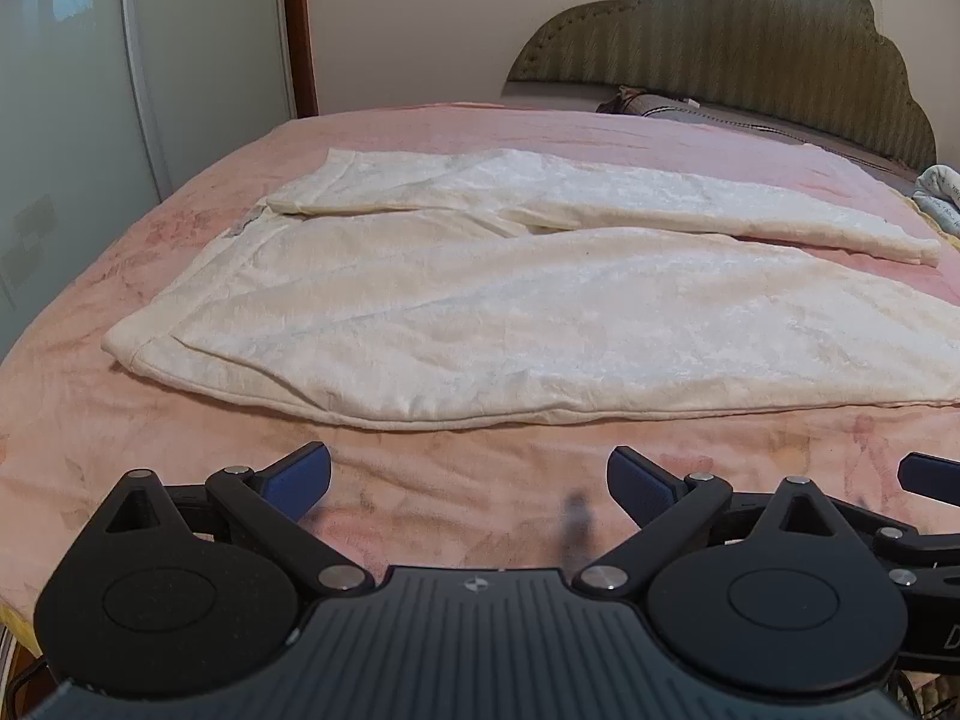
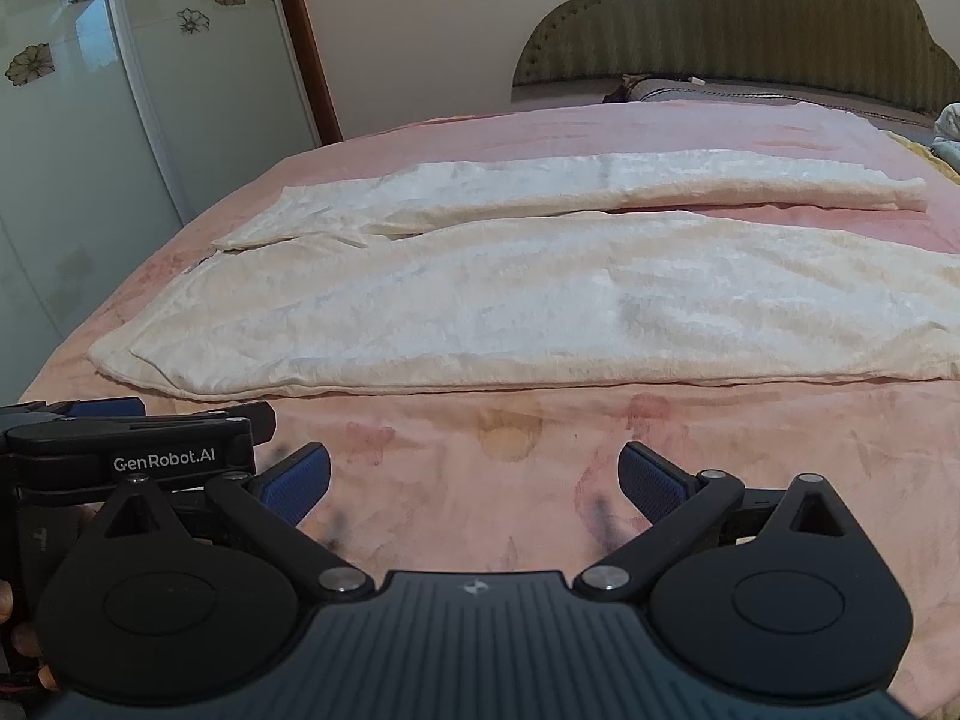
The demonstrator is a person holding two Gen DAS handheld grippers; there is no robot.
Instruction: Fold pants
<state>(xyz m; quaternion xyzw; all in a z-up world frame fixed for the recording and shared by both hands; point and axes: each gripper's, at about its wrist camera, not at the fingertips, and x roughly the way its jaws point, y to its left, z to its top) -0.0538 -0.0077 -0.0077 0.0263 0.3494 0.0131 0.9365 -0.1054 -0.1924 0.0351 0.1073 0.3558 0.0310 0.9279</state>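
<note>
A wide bed covered in a pink floral blanket (image 1: pixel 180 456) fills both views, with a padded olive-green scalloped headboard (image 1: pixel 750 54) seen far ahead of both grippers. Beyond the grippers, a pair of cream-white plush pants (image 1: pixel 480 324) is laid flat on the blanket, waistband toward the left of the left gripper (image 1: pixel 468 480) and both legs running off to the right. The nearer leg is spread broad just ahead of the fingertips; the farther leg is seen slimmer behind it, with a strip of pink blanket showing between them toward the hems.

The left gripper is held with its blue-padded jaws spread wide and nothing between them, above bare blanket short of the near edge of the pants. The right gripper (image 2: pixel 474 480) is likewise spread wide and empty, just beside the left one. No fold appears to have been started.

Judged from here, the plush fabric could be pinched through only its top layer, so that the leg would be lifted unevenly and bunched. The blanket could also be caught with the seam, since both are soft and lie touching. The nearer leg's hem is cut off at the frame edge, so its lie cannot be told.

No containers are seen.
</note>
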